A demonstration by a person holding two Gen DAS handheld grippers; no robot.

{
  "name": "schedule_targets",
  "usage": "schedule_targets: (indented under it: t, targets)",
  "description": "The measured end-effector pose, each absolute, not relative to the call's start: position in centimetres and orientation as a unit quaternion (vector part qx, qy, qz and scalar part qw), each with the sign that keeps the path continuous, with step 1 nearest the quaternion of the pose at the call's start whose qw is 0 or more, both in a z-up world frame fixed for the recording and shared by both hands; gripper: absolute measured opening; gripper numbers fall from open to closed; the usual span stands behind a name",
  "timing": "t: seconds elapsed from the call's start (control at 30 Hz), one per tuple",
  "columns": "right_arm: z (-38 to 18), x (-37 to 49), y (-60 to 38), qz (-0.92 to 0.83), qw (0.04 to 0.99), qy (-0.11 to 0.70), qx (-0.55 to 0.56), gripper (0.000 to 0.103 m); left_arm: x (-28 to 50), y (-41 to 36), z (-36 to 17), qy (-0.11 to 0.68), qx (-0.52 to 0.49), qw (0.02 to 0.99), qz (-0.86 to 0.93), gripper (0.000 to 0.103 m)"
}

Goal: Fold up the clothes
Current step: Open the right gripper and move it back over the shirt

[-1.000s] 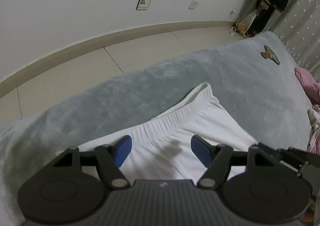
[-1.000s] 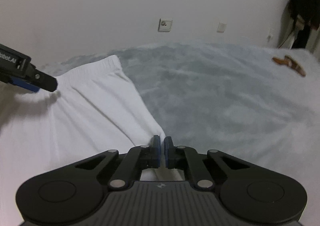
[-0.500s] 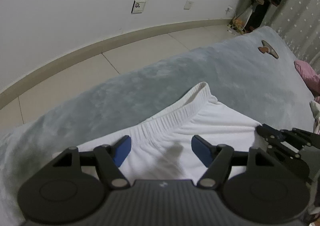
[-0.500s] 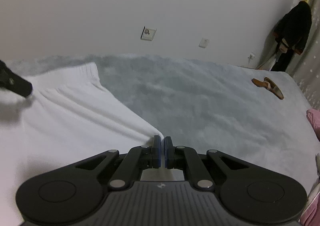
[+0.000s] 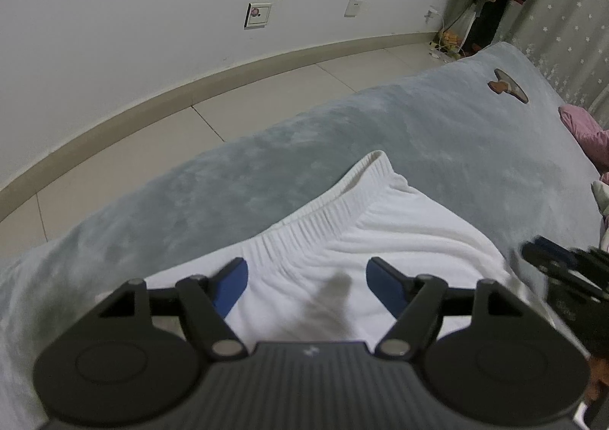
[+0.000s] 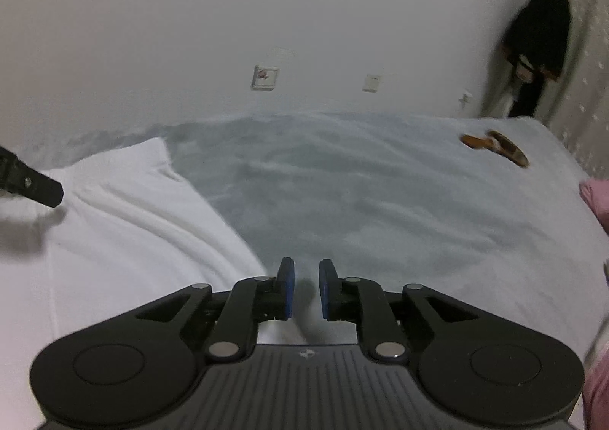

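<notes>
Lying flat on a grey plush blanket (image 5: 437,148), one white garment (image 5: 380,232) spreads out under and ahead of the left gripper (image 5: 306,287). Its ribbed elastic waistband (image 5: 327,209) runs slantwise from just ahead of the left finger up to a corner ahead and to the right; the cloth's length runs back beneath the tool, so how far it reaches cannot be told. The left gripper hovers with its two blue pads wide apart, nothing between them. The right gripper (image 6: 302,287), blurred at the left view's right edge, has its pads narrowly apart and empty, the garment's edge just to its left. Far ahead to the right lies one brown object (image 6: 495,148), one pink cloth (image 5: 582,133) beyond.
</notes>
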State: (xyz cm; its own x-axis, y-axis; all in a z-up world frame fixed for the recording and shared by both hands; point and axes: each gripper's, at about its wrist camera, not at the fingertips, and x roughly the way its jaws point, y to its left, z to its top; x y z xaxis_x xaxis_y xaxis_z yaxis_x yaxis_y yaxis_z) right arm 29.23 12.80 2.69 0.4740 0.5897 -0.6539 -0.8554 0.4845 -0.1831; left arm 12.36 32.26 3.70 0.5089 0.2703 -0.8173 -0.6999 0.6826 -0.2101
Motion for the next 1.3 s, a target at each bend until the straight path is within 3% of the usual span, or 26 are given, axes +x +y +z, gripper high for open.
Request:
schedule_targets:
  t: [0.5,0.73,1.3]
  targets:
    - [2.6,29.9,-0.6,0.423,0.810,0.344,-0.214,0.014,13.4,26.1,5.7,0.391,-0.174,0.879,0.211,0.072]
    - [1.9,29.2,-1.2,0.439,0.792,0.356,-0.231,0.014,14.8,20.7,4.1,0.432,-0.151,0.883,0.102,0.073]
    - [1.1,28.8,-0.9,0.447,0.776,0.365,-0.254,0.014,15.6,18.2,2.4,0.466,-0.119,0.873,0.077,0.073]
